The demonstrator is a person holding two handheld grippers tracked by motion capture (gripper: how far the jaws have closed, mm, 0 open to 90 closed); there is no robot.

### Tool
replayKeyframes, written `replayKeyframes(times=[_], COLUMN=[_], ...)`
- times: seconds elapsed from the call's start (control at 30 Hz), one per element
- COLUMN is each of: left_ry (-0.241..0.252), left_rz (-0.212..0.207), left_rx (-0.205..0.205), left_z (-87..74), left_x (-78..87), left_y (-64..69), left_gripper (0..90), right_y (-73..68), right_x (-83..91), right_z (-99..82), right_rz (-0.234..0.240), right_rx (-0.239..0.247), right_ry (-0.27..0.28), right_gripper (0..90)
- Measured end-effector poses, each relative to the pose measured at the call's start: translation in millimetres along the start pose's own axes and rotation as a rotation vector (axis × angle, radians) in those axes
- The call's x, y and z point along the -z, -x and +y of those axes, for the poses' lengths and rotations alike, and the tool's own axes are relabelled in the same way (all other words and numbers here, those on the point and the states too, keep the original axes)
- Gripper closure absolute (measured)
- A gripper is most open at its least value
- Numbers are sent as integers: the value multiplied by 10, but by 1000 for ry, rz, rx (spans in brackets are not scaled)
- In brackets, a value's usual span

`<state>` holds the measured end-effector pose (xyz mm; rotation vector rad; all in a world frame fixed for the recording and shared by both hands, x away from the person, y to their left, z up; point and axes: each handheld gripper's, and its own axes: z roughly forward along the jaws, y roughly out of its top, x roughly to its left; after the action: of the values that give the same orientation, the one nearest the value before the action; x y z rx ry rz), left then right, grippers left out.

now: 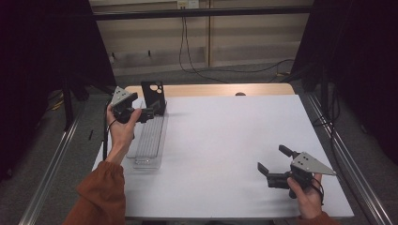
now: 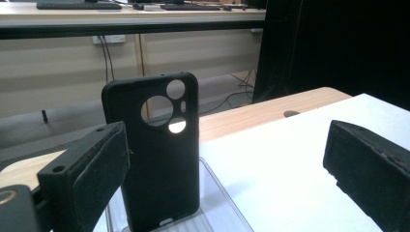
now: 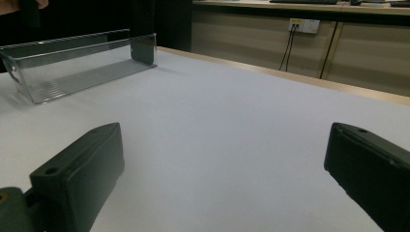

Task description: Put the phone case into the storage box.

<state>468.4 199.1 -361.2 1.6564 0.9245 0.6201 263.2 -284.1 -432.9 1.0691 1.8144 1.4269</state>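
Black phone case (image 2: 157, 150) upright at the clear tray's (image 1: 149, 140) far end, upper left of the high view, left gripper (image 1: 149, 114) jaws spread, case seemingly just beyond them, right gripper (image 1: 272, 160) released, lower right on the bench (image 1: 225, 140).

From above the person's side, the high view looks forward and down across the white table (image 1: 225, 140), with floor and a wall beyond. The left gripper view rides low at the table's far left corner, looking between its own spread jaws at very close range at a black phone case (image 2: 154, 154) standing upright in a clear tray (image 2: 227, 212). The right gripper view sits just above the tabletop near the right edge, facing across the white surface toward the same clear tray (image 3: 72, 67), far off. All three views share the tray and tabletop.
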Motion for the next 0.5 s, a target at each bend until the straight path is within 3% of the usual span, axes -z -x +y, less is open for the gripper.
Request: replayKeyframes(times=[0.13, 0.5], left_ry=[14, 71], left_rz=[-4, -36], left_rx=[23, 18], left_z=[-34, -68], left_x=[63, 332], left_y=[-1, 90], left_gripper=[26, 37], right_y=[0, -24], right_x=[15, 15], right_z=[-5, 3], right_rz=[-8, -17], right_rx=[3, 12], right_ry=[-3, -5], right_gripper=[4, 4])
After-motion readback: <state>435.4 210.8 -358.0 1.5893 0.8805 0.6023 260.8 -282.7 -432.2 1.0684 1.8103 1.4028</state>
